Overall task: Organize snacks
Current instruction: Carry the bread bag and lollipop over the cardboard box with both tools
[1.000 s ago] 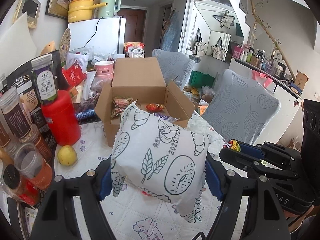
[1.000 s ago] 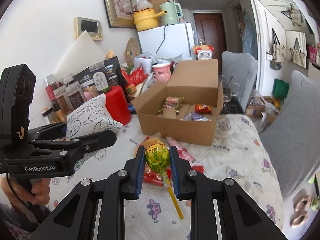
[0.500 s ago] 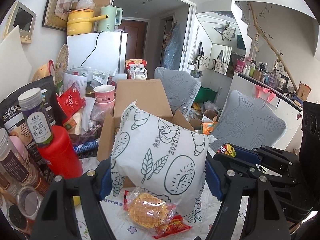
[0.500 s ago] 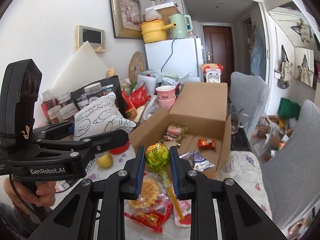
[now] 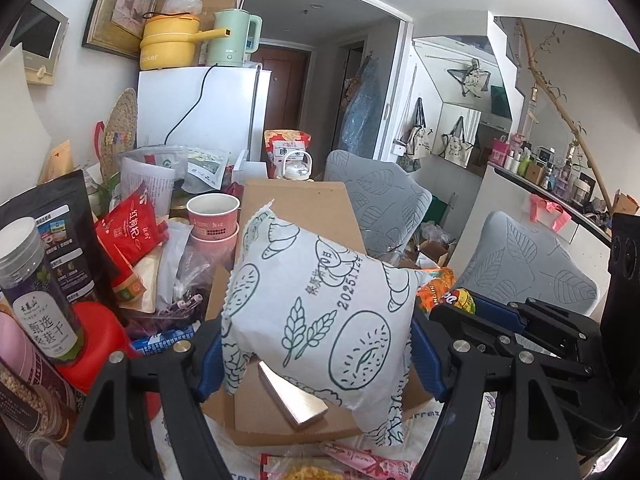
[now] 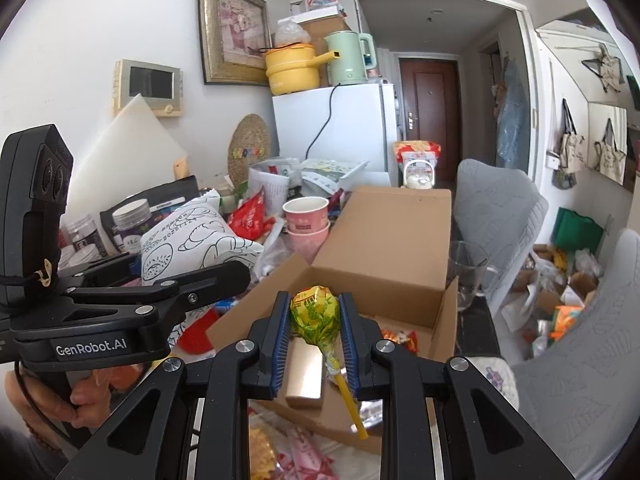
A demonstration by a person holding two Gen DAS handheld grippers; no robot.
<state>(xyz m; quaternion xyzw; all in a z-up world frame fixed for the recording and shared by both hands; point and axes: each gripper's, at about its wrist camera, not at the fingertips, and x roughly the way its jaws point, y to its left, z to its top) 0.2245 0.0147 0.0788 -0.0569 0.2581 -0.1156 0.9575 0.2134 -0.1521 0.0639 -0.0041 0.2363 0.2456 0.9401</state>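
Observation:
My left gripper [image 5: 312, 344] is shut on a puffy white snack bag [image 5: 320, 312] printed with green pastry drawings, held just over the near edge of the open cardboard box [image 5: 312, 208]. My right gripper [image 6: 314, 320] is shut on a lollipop [image 6: 314, 312] in a yellow-green wrapper, its yellow stick hanging down. It hovers over the box [image 6: 384, 240], where a few small snack packets [image 6: 400, 336] lie. The left gripper with its bag [image 6: 192, 240] shows at the left of the right wrist view, held by a hand [image 6: 44, 396].
Jars [image 5: 36, 288], a red canister [image 5: 100, 344], red pouches [image 5: 128, 232] and pink cups [image 5: 212, 216] crowd the table's left side. Loose snack packets [image 5: 352, 460] lie in front of the box. A white fridge [image 5: 200, 108] stands behind, grey chairs [image 5: 528, 264] at the right.
Both grippers have moved forward and a little up, from above the tablecloth to over the box's near edge. Each keeps its hold.

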